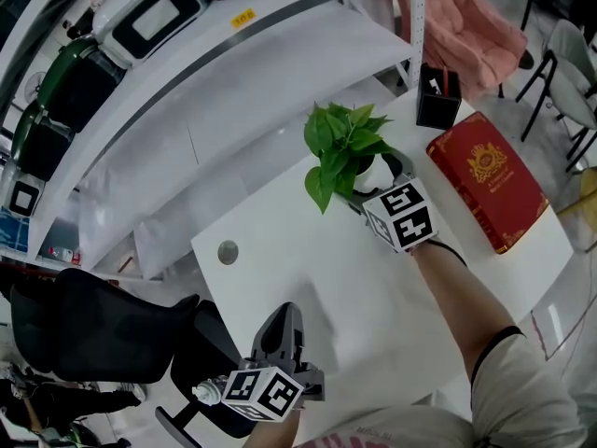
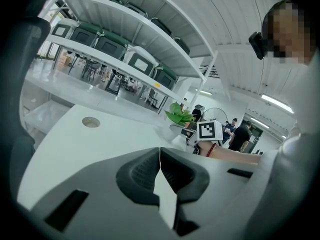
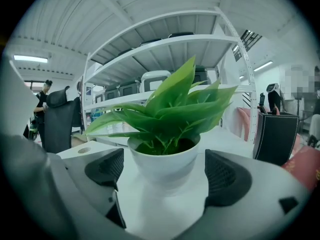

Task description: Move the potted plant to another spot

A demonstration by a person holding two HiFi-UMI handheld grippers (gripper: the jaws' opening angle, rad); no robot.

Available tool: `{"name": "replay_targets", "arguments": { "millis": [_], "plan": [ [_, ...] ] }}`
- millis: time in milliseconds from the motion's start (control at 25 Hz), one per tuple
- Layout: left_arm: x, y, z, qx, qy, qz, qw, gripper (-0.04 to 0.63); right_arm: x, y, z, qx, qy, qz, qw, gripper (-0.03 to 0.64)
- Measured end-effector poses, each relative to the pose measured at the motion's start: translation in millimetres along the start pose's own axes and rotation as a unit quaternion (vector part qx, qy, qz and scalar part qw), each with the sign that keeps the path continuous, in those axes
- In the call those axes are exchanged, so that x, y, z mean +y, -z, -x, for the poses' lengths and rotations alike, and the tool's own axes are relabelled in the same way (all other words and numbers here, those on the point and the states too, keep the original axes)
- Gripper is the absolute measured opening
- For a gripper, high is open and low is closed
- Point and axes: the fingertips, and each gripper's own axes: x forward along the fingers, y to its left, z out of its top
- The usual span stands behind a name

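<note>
- The right gripper [image 1: 378, 180] is stretched well forward at the end of a bare right forearm [image 1: 457, 292], with its marker cube [image 1: 401, 216] facing up.
- Its jaws stand wide apart, one on either side of the potted plant [image 3: 163, 161]. A gap shows between each pad and the pot, so neither pad presses on it.
- The left gripper [image 1: 285, 314] is held back, close to the body, and tilts slightly downward.
- Its jaws are pressed together with nothing between them.

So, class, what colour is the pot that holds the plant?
White. The pot shows best in the right gripper view.
</note>
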Motion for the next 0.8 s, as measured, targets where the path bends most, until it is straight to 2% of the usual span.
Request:
{"name": "replay_targets", "arguments": {
  "millis": [360, 800],
  "plan": [
    [6.8, 1.6, 10.6, -0.001, -0.013, 0.001, 0.9999, 0.025, 5.2, -11.8, -8.8, -0.029, -0.008, -0.019, 0.999, 0.506],
    [14.1, -0.5, 12.1, -0.014, -0.026, 0.009, 0.9995, 0.025, 2.1, -10.4, -16.1, -0.04, -0.012, -0.039, 0.998, 0.506]
  ]
}}
